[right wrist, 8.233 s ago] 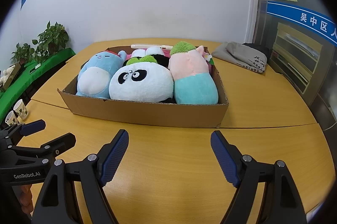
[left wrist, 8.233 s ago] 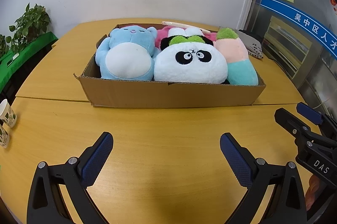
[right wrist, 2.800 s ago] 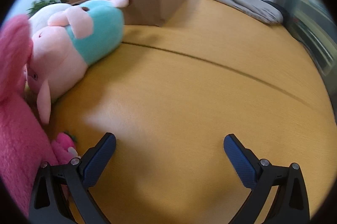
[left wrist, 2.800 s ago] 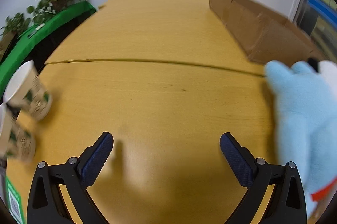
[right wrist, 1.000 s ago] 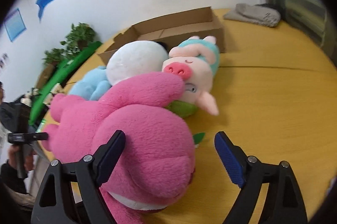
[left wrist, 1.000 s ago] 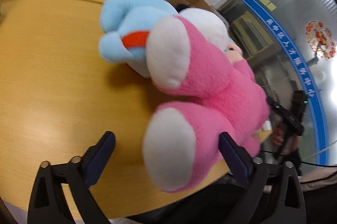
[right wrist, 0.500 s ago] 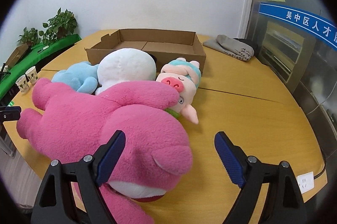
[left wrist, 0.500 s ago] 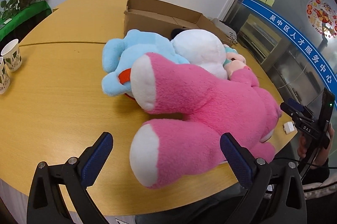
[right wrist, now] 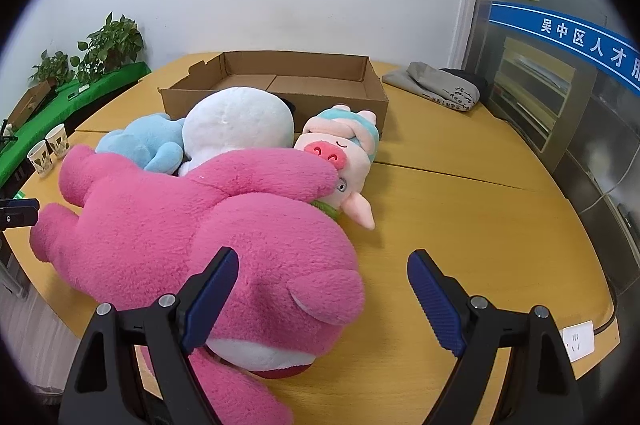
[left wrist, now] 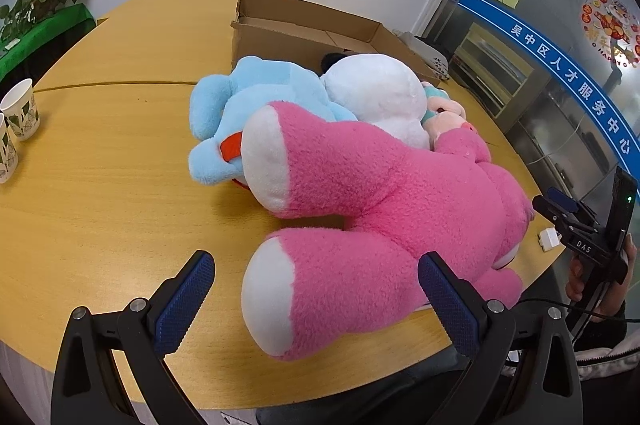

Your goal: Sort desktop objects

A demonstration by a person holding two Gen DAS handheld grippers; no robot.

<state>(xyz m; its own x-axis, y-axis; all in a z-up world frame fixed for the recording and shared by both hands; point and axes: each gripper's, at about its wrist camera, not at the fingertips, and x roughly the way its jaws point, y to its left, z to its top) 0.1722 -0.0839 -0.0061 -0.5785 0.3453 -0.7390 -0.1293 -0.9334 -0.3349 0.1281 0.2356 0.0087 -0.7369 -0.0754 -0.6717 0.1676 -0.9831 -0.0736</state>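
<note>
1. Paper cups (left wrist: 18, 113) sit at nine o'clock, well apart from the action.
2. Left gripper (left wrist: 316, 295) spread wide, holding nothing, has pulled back from the pink plush (left wrist: 360, 209) foot.
3. Blue plush (left wrist: 256, 105), white plush (left wrist: 376, 93), and pig plush (right wrist: 344, 149) are heaped at twelve, out of the cardboard box (right wrist: 280, 81) — all need sorting.
4. Right gripper (right wrist: 324, 289) gapes empty over pink's head.

table (right wrist: 460, 193): wooden | on it: box (right wrist: 280, 87), pink plush (right wrist: 180, 225), blue plush (left wrist: 256, 97), pig plush (right wrist: 348, 153), cups (left wrist: 16, 121), folded cloth (right wrist: 436, 89)
</note>
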